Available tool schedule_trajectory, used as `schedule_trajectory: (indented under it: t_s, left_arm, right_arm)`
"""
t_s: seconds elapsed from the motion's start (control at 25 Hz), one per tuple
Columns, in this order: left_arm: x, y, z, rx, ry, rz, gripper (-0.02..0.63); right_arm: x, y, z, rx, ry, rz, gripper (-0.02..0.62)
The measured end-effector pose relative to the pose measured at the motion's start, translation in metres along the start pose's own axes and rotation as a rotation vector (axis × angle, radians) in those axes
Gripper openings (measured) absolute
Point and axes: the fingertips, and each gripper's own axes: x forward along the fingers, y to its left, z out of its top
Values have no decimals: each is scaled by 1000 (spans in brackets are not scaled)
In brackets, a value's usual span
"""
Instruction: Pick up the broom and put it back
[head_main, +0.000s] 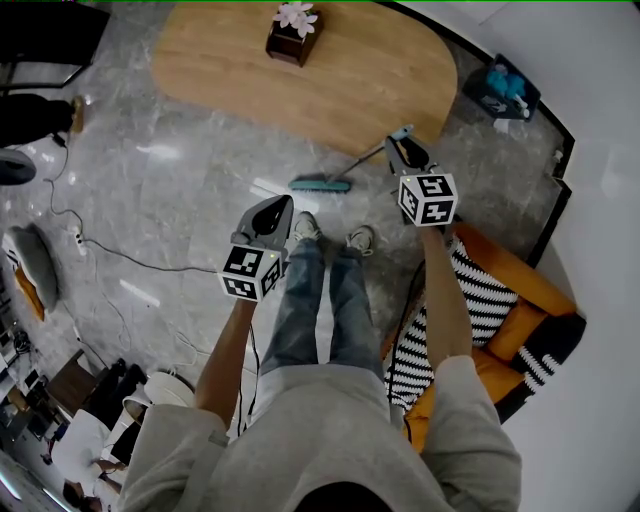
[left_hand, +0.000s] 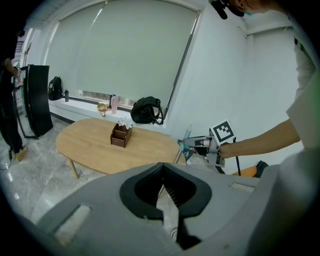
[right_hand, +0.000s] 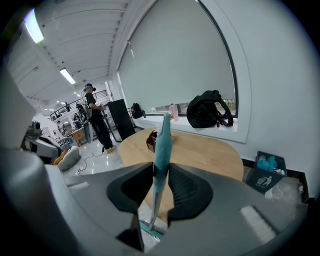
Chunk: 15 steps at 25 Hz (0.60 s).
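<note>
The person's jeans (head_main: 320, 300) and 2 shoes (head_main: 333, 236) stand on the grey marble floor (head_main: 170, 180). An orange chair (head_main: 510, 300) with a striped cushion (head_main: 470, 300) sits just beside the right leg.

The left gripper (head_main: 280, 207) hangs in front of the left knee. In the left gripper view its 2 jaws meet at the tips with nothing between them (left_hand: 162, 168).

The right gripper (head_main: 400, 148) is held further forward, near the edge of the table (head_main: 230, 70). In the right gripper view its 2 jaws are clamped on the pale blue grip of the broom (right_hand: 163, 140), which runs straight up between the pads.

In the head view the broom (head_main: 358, 162) slants from the right gripper down to its teal head (head_main: 320, 184). The head rests on the floor just in front of the shoes, close to the table's near edge.

On the far side of the oval wooden table stands 1 dark box with flowers (head_main: 293, 38). A dark bin (head_main: 500, 90) sits by the wall to the right of the table. A black backpack (right_hand: 211, 114) lies on the window ledge behind it, and another person (right_hand: 96, 122) stands far off in the room.
</note>
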Motion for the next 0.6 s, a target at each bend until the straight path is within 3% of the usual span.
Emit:
schedule_trajectory:
  t_s: [0.6]
  left_arm:
    - [9,-3,3,1,2,-8,3]
  right_arm:
    - [-9,-8,-8,23,-4,-15,164]
